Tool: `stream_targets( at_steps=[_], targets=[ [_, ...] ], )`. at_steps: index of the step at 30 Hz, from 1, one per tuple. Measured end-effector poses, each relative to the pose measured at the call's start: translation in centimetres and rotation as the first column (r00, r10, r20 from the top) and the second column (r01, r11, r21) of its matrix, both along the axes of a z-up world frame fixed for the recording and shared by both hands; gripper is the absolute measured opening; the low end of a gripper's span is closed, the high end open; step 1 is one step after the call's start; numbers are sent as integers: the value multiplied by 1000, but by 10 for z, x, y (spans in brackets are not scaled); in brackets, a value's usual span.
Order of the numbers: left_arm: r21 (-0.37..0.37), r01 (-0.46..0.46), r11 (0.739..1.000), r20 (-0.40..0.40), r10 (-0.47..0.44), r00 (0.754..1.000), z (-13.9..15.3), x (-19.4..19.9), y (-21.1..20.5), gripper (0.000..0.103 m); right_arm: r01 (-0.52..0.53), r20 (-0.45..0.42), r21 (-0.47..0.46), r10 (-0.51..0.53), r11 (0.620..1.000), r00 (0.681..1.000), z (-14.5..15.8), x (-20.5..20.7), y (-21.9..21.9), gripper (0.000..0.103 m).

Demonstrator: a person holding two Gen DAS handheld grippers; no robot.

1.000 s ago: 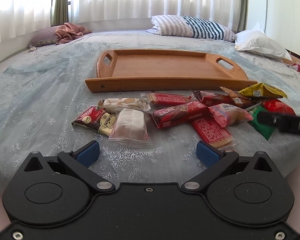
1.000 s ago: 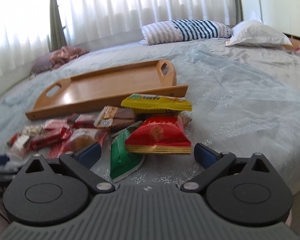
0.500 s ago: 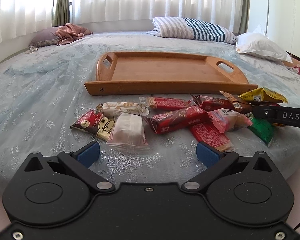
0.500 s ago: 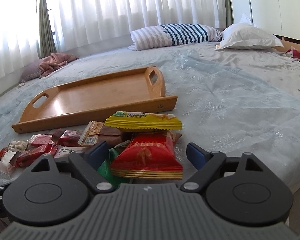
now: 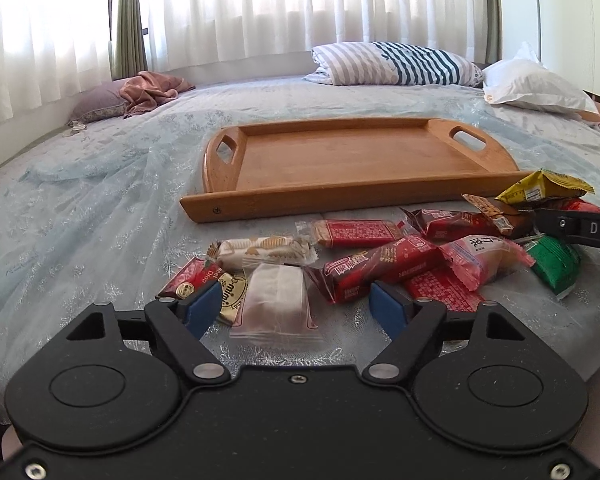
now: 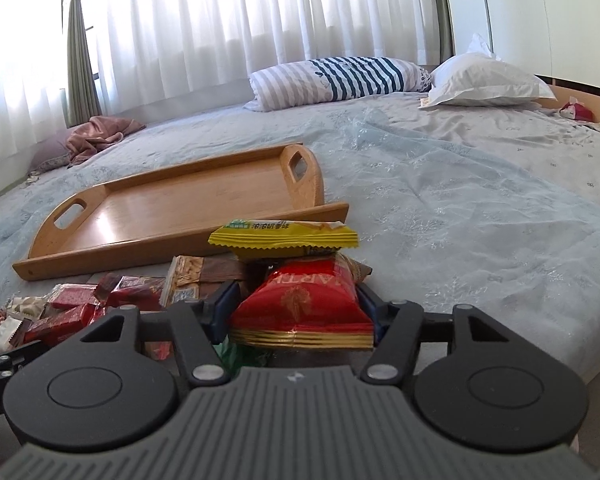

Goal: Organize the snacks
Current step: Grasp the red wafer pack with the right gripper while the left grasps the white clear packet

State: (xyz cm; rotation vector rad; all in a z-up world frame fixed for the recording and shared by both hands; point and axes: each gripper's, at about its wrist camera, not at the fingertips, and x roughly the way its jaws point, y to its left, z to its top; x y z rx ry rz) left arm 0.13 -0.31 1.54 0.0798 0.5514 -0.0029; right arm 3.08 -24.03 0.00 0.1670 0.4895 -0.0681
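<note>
Several wrapped snacks lie in a heap on the bed in front of an empty wooden tray, which also shows in the right wrist view. My left gripper is open, its blue pads either side of a clear-wrapped white snack. A red bar lies just right of it. My right gripper has its pads against both sides of a red pouch, under a yellow packet. A green packet lies beneath the right gripper's arm.
The bed has a pale blue cover. A striped pillow and a white pillow lie at the far side. A pink cloth lies far left. The bed's front edge is just below both grippers.
My right gripper moved forward around the red pouch and closed on it. My left gripper moved forward to the clear-wrapped snack and its jaws narrowed somewhat.
</note>
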Motion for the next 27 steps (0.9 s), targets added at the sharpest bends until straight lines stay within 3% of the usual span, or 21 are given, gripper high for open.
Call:
stream_targets(
  at_steps=[4, 8, 12, 20, 27],
  targets=[
    [41, 10, 999, 1, -10, 1000, -2, 2, -4, 78, 3, -1, 20, -3, 1000, 1000, -1, -2, -7, 64],
    [79, 12, 997, 3, -12, 1000, -5, 3, -9, 69, 2, 4, 51, -2, 999, 1000, -1, -5, -14, 64],
    [108, 5, 994, 10, -6, 1000, -8, 3, -12, 68, -6, 4, 2, 6, 1000, 1000, 1, -9, -12, 64],
    [35, 6, 999, 7, -6, 1000, -5, 2, -4, 39, 5, 23, 33, -6, 999, 1000, 6, -12, -17, 64],
    [21, 3, 1000, 23, -4, 1000, -4, -2, 2, 35, -52, 15, 28, 51, 998, 999, 5, -15, -13, 64]
  ],
)
